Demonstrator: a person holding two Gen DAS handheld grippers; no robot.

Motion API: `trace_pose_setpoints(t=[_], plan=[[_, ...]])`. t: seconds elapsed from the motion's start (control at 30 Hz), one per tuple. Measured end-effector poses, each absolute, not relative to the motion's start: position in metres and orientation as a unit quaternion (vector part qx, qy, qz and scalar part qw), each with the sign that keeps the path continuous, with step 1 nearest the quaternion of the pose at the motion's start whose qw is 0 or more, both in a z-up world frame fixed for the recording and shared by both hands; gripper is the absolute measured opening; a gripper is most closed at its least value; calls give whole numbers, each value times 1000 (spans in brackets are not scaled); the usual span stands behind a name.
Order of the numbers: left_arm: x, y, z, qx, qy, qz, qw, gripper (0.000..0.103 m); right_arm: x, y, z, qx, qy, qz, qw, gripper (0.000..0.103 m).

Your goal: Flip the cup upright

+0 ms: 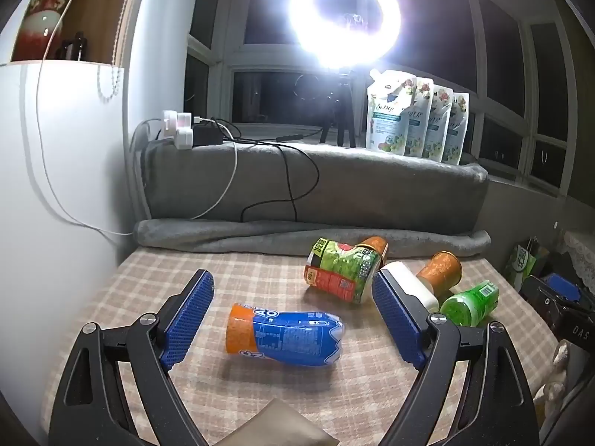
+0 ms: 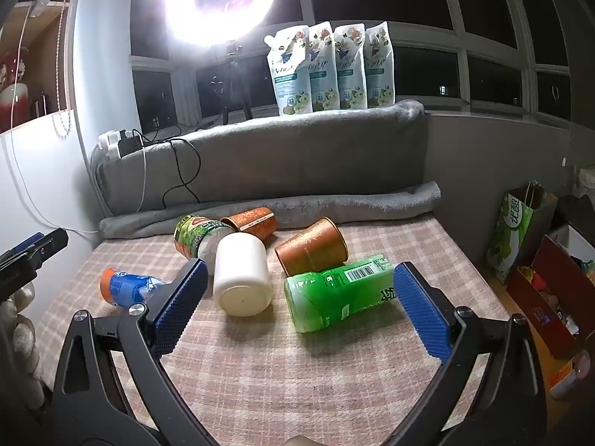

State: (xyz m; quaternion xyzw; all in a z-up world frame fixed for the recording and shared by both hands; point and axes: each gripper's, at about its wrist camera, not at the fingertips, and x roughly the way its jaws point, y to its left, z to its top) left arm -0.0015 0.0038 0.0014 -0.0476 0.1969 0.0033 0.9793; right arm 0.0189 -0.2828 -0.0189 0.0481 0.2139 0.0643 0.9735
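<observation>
the left tongs [image 1: 293,319] are hanging wide apart and gripping nothing, low over the checked worktop [image 1: 156,278]. a blue and orange bottle [image 1: 284,334] is lying on its side right between their blue pads [image 1: 189,319]. the right tongs [image 2: 297,304] are spread wide too, with nothing in them. a white cup [image 2: 241,278] and a green bottle [image 2: 338,293] are lying on their sides between those pads, not touching them.

a bit farther back, a brown paper cup [image 2: 312,247] is lying on its side, just behind the green bottle, with its open mouth pointing up and to the right. a second brown cup [image 2: 253,223] is lying near the grey blanket roll [image 2: 334,204], next to a green labelled can [image 2: 197,236].

the paper cup is probably very light and soft, so a hard squeeze could crush it. taking it gently across the middle of its side looks best. it may roll away if bumped. both tongs are pointing forward and tilting down at the worktop.
</observation>
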Motion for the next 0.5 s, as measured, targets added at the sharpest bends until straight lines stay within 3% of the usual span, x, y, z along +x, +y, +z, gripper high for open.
trace_pose_setpoints(t=[0.5], plan=[[0,3,-1,-41,198,10,979,87,16,-283,-14,44,218,63,973,102]])
